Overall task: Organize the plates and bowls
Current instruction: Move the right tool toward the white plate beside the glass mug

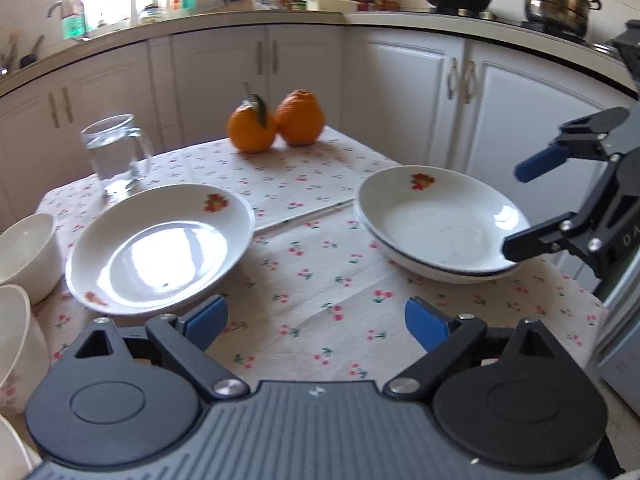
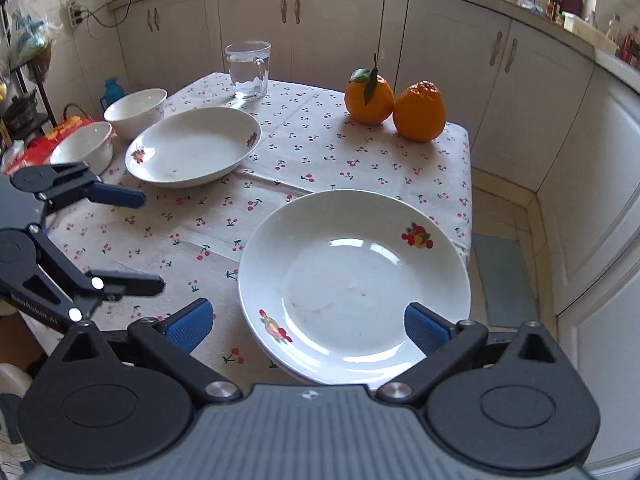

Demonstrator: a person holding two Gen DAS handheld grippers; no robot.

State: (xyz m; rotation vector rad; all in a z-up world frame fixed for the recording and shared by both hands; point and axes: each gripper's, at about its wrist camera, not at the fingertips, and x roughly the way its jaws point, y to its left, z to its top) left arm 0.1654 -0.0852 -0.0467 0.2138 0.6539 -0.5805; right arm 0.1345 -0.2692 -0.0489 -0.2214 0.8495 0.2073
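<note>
Left gripper: seen at the bottom of the left wrist view, blue pads spread wide, nothing between them; only the cherry-print tablecloth is seen in the gap. It also appears at the left edge of the right wrist view, fingers apart.
Right gripper: seen at the bottom of the right wrist view, jaws spread wide and empty; the right pad overlaps the near rim of the stacked plates in the picture, but whether it touches cannot be told.
Stacked plates: two deep white plates with fruit decals, nested, seen in the lower centre of the right wrist view, at the table's near right edge; in the left wrist view they lie right of centre.
Single plate: a deep white plate with fruit decals, left of centre in the left wrist view, well apart from the stack.
Bowls: two white bowls are seen at the left of the right wrist view, just beside the single plate.
Glass mug: stands upright in the upper centre, behind the single plate.
Oranges: two, touching, in the upper right of the cloth.
</note>
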